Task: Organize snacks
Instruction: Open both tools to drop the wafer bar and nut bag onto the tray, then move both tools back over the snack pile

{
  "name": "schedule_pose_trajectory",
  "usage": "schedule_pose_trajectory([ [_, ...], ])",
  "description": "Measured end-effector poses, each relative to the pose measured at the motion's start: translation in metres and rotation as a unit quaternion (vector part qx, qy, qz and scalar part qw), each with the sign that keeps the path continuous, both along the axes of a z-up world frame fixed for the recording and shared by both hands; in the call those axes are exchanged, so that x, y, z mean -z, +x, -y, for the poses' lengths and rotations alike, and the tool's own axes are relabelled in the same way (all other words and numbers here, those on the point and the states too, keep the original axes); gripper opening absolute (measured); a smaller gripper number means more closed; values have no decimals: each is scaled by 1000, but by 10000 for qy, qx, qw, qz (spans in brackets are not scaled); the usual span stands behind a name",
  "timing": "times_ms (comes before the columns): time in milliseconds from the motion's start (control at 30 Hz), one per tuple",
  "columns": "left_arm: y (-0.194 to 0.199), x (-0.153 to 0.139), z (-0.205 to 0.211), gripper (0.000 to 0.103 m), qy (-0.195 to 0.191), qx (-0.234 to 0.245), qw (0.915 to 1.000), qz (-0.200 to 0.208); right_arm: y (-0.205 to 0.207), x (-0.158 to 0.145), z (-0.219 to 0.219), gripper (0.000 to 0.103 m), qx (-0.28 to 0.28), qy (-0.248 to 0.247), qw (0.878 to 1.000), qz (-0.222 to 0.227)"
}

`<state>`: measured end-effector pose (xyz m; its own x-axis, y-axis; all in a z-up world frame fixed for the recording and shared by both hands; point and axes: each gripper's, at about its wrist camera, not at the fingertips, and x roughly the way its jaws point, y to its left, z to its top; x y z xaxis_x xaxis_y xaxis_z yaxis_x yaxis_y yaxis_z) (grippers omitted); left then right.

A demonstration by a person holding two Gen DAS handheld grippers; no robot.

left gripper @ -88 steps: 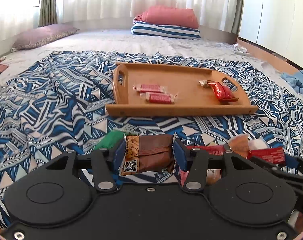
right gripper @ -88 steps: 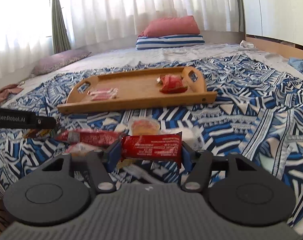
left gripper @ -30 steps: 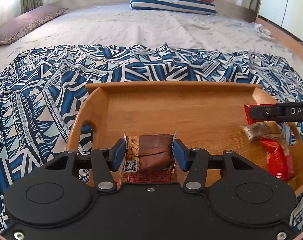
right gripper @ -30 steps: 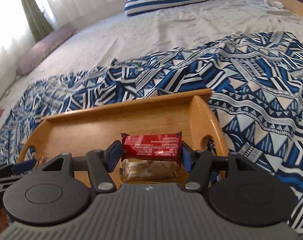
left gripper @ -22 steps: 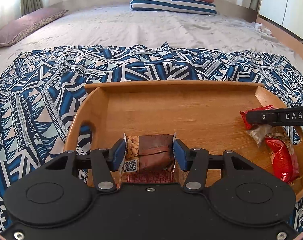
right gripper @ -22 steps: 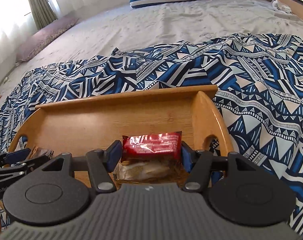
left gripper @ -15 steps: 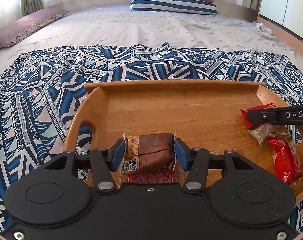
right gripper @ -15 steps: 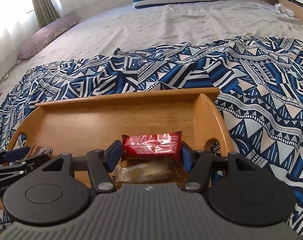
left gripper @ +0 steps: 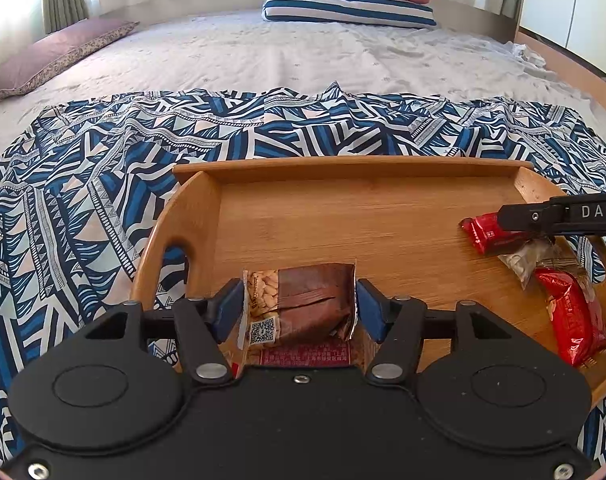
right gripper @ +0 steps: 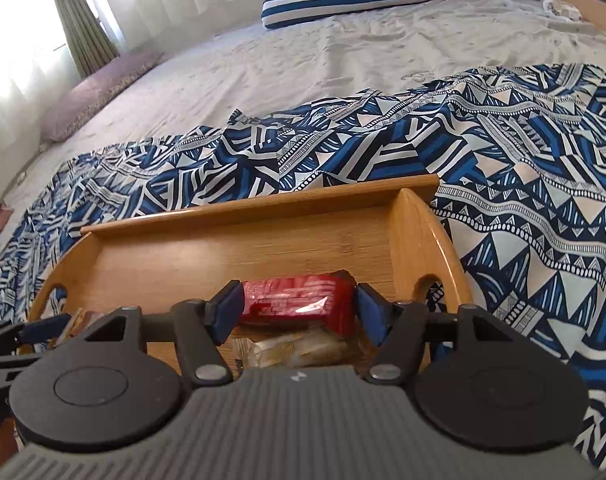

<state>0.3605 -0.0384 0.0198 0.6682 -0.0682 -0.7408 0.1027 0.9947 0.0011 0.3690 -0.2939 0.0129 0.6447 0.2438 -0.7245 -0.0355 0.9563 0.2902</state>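
Brown peanut packet (left gripper: 303, 304) – QR code | black finger (left gripper: 559, 216) – "DAS"

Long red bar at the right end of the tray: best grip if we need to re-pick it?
Take the long red bar across its narrow width at mid-length, coming from above. It lies flat, lengthwise toward the camera, close to the tray end wall, with a clear wrapper against its far end, so an end-on approach looks cramped.
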Motion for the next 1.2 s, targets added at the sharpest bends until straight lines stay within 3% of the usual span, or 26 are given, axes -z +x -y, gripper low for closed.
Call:
schedule_pose_trajectory([
  [167, -8, -9, -3, 69, -5, 8, 10000, 91, -8, -6, 1, 78, 75, 72, 9999, 71],
  [300, -19, -22, -2, 80, 62, 132, 9997, 193, -20, -16, 1, 89, 153, 47, 9996, 219],
  [533, -52, -49, -4, 89, 18, 242, 9991, 350, -55, -43, -5, 91, 31, -103, 9988, 481],
  [867, -130, -88, -19, 97, -168, 277, 9967, 739, -143, -78, -20, 96, -184, -193, 9932, 1133],
  [1200, -213, -88, -39, 99, -295, 255, 9955, 867, -248, -80, -37, 103, -461, -674, 9831, 1641],
])
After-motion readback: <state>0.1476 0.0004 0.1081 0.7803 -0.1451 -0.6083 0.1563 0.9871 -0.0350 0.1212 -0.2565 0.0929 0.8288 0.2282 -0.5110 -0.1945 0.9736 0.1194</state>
